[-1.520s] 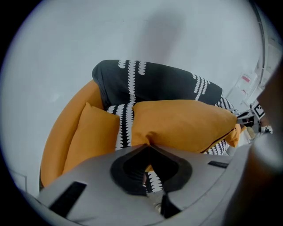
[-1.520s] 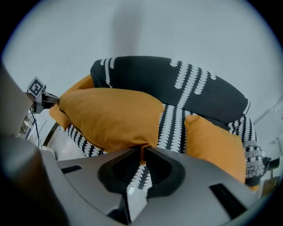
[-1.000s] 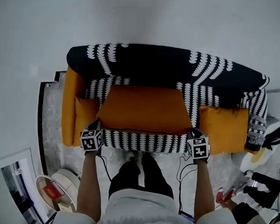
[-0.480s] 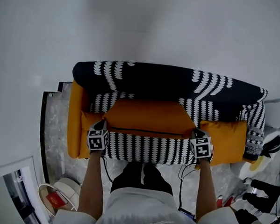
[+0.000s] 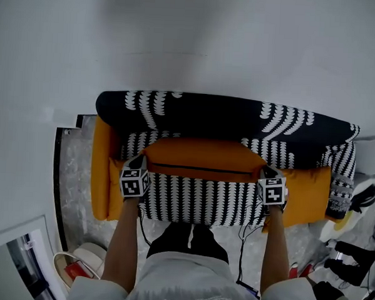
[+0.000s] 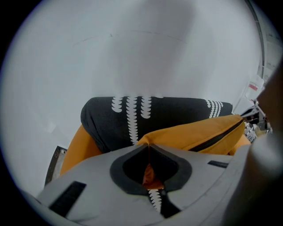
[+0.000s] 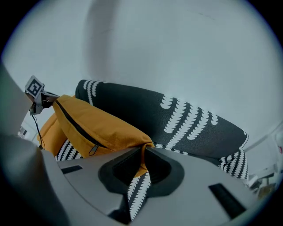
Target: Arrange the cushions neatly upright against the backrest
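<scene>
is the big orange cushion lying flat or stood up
Stood up, roughly: the cushion shows only a narrow band from above, zipped edge up, its corners pinched by the left gripper and right gripper.

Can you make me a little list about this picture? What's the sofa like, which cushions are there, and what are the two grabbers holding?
sofa: the sofa is black with white wavy stripes
big cushion: big orange cushion, held by two corners in front of the backrest, with its zip toward the person
left grabber: left gripper, shut on the big cushion's left corner
right grabber: right gripper, shut on its right corner
other cushions: left small cushion and right small cushion, both orange, one at each end of the seat
</scene>
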A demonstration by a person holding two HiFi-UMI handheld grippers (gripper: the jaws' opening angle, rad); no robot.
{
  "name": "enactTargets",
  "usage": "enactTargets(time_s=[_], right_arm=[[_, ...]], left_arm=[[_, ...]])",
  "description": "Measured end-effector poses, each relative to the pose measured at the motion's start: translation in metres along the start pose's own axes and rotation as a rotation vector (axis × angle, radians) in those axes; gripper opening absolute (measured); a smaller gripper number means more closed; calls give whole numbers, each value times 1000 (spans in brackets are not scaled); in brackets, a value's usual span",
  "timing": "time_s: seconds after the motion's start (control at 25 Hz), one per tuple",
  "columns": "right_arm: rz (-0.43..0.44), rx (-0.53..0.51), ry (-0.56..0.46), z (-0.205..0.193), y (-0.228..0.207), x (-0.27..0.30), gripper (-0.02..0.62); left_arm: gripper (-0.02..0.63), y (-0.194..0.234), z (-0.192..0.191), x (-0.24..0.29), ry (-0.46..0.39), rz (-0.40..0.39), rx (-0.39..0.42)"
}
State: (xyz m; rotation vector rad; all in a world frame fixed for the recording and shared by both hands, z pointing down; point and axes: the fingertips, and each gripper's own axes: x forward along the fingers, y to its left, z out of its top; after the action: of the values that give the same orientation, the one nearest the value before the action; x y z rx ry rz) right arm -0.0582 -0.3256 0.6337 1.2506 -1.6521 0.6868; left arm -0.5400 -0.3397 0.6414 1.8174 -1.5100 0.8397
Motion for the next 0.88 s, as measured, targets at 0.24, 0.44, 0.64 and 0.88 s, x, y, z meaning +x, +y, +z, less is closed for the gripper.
enactTargets(time_s=[0.24,0.44,0.64,0.88], right_arm=[[-37,20,-6,22,-12,21,37],[-66,49,-38,47,-24,34,37],[-70,111,-67,69,-36,48,37],[-86,127,-95,86,-46,61,37]], left_arm=[[28,1,25,23,-10,1,8],[29,4,50,38,-37,6,25],[29,7,72,55,-55,10,11],[31,11,92,73,-73,19,7]])
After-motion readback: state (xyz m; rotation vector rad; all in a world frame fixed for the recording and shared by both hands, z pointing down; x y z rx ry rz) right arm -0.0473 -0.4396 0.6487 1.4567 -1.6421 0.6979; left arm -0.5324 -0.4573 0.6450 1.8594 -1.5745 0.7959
